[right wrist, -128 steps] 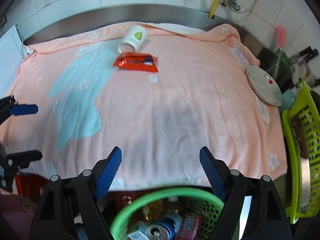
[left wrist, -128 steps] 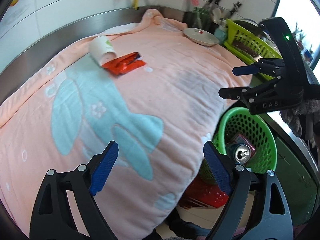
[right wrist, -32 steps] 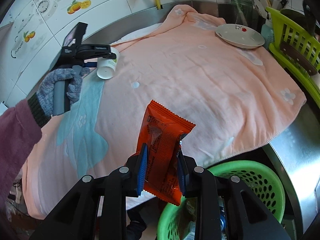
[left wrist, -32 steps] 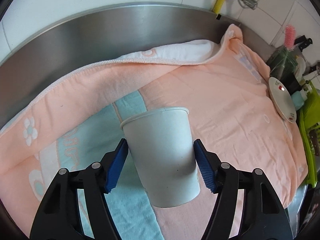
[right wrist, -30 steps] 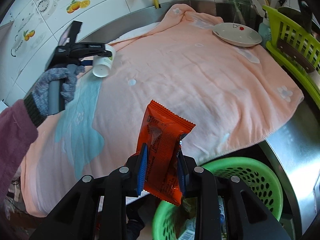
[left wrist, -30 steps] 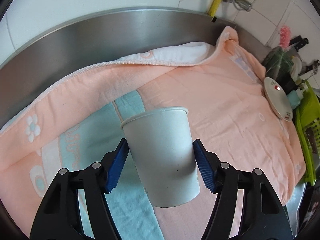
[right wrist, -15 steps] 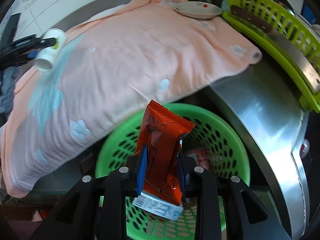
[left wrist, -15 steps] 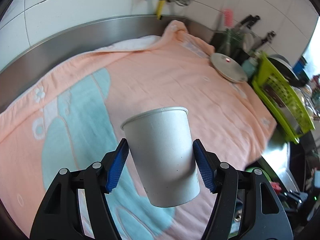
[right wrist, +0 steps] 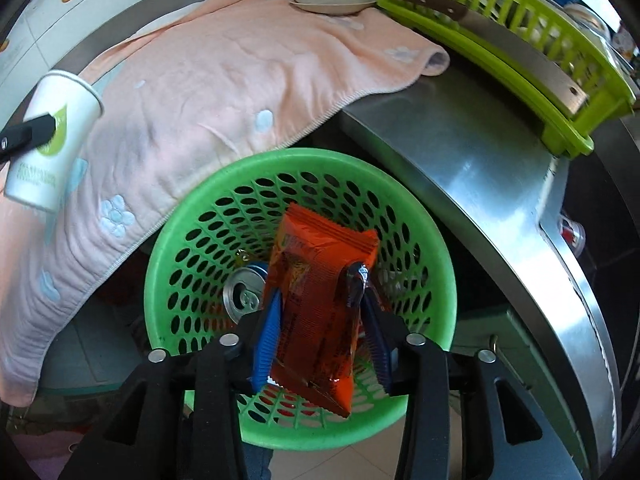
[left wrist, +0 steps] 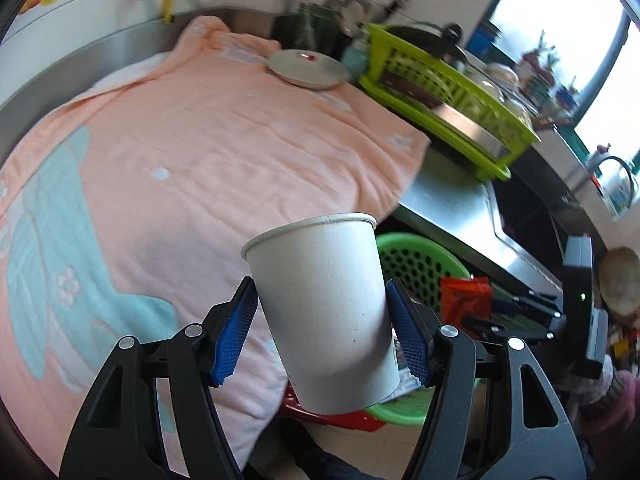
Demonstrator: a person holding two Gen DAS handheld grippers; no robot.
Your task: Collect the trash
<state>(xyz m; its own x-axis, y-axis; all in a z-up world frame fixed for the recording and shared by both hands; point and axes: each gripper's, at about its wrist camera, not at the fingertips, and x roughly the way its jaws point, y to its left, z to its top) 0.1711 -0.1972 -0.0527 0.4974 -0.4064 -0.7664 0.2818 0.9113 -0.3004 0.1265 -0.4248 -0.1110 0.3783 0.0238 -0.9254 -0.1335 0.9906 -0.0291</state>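
My left gripper (left wrist: 320, 308) is shut on a white paper cup (left wrist: 320, 312), held upright in the air over the front edge of the peach towel (left wrist: 200, 152). In the right wrist view the same cup (right wrist: 48, 140) shows a green leaf print at the far left. My right gripper (right wrist: 320, 336) hangs over the green perforated basket (right wrist: 160, 260), pointing down into it. An orange snack wrapper (right wrist: 316, 312) stands between its blue pads. The jaws are opening, and the wrapper still touches the pads. A drinks can (right wrist: 244, 296) lies in the basket below.
A steel counter edge (right wrist: 460, 152) runs right of the basket. A lime dish rack (right wrist: 520, 40) and a plate (right wrist: 332, 0) sit at the back. A sink (left wrist: 520, 208) lies to the right, and something red (left wrist: 340, 420) stands on the floor below the towel.
The left gripper carried the cup from the back of the towel out to its front edge, near the basket. The right gripper sank over the basket, and its jaws widened around the wrapper.
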